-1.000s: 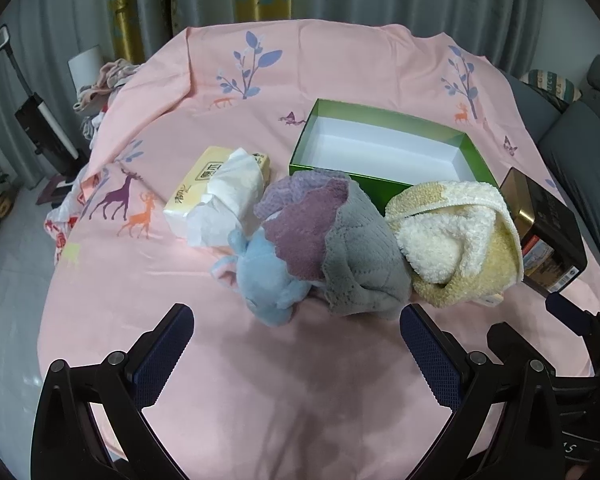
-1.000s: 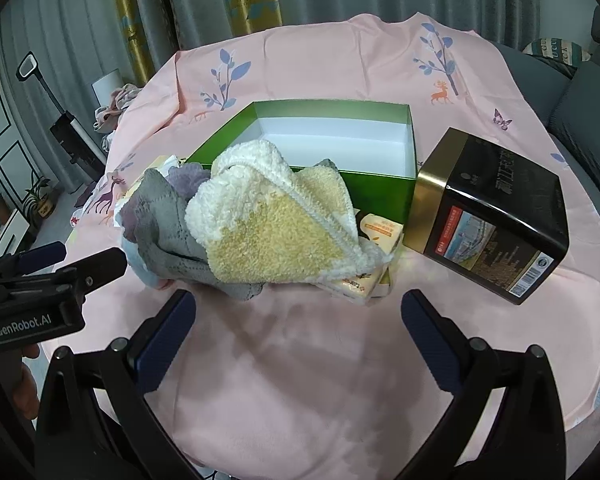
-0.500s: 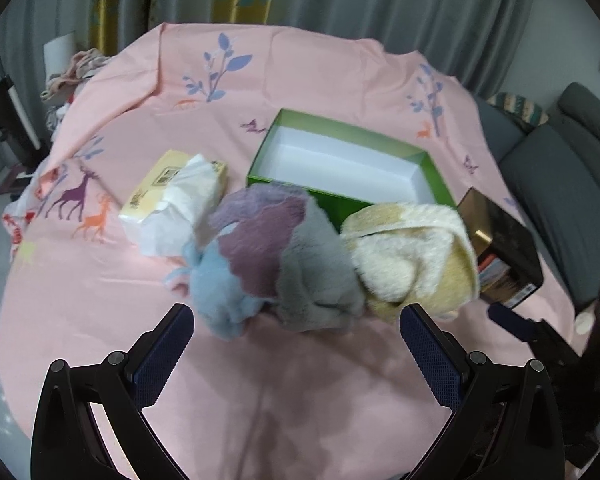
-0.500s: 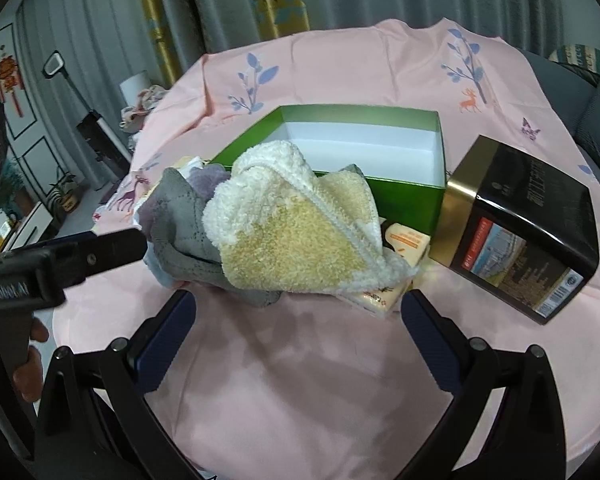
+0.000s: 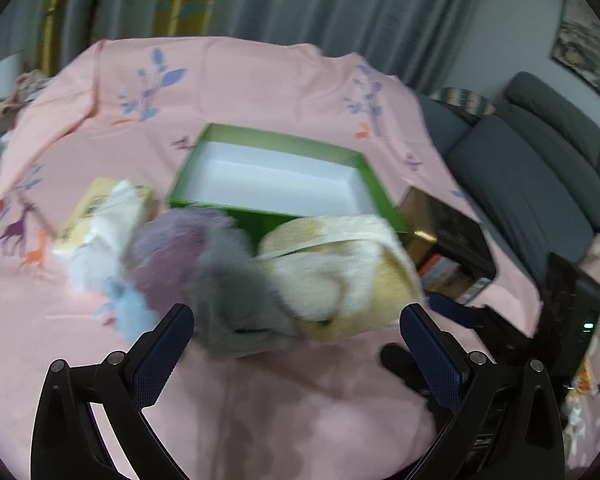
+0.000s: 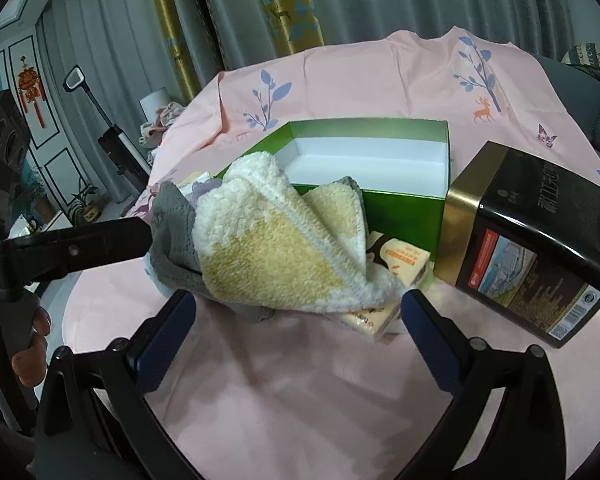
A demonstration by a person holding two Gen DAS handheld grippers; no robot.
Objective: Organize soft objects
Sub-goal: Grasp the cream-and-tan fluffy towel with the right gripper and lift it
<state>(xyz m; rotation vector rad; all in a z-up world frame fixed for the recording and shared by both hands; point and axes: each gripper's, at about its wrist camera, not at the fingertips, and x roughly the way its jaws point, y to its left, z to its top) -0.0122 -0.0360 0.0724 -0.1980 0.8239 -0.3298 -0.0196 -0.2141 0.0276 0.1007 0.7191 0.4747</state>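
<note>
Our left tool stood with its two fingers wide apart and nothing between them, just short of the grey knitted cloth. Our right tool was likewise spread wide with nothing in it, its fingers to either side of the near edge of the yellow-and-white fleece towel. We saw that towel heaped against the grey cloth, both lying on the pink printed cloth that covered the desk. In the blurred left wrist view, a purple cloth and a pale blue one lay bunched beside the grey one, with a tissue pack beyond them. Behind the pile stood the open green box, white inside. A small orange-and-cream packet lay partly under the towel. A black-and-gold tin sat tilted just right of the box.
</note>
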